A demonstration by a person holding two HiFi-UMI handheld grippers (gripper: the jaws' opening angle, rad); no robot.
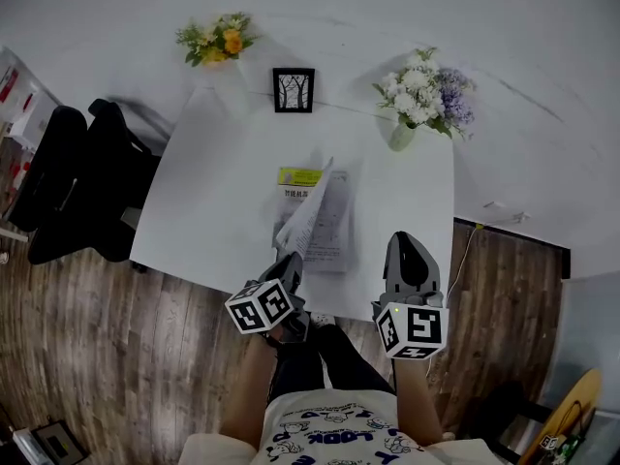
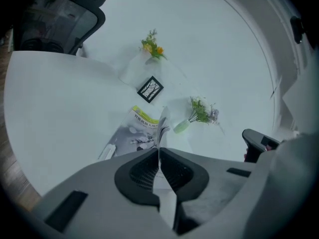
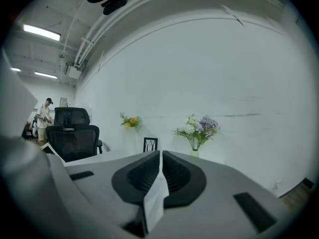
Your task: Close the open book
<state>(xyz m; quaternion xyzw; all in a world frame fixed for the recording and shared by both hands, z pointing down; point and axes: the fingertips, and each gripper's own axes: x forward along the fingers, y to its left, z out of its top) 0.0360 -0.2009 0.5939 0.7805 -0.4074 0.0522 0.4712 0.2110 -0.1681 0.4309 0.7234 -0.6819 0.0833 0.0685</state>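
book (image 1: 334,231): open | leaf (image 1: 306,211) raised on edge | yellow-green top band (image 1: 300,176)

I've got a grey left gripper (image 1: 291,262) and right gripper (image 1: 409,242), black-on-white marker cubes (image 1: 260,308), a white T-shirt (image 1: 334,432) printed navy, and dark trousers (image 1: 320,358).

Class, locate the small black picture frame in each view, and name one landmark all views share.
Head view: picture frame top centre.
Left gripper view: picture frame centre, tilted, above the book.
Right gripper view: picture frame low centre, just above the jaws.
Shared landmark: purple-white flowers.
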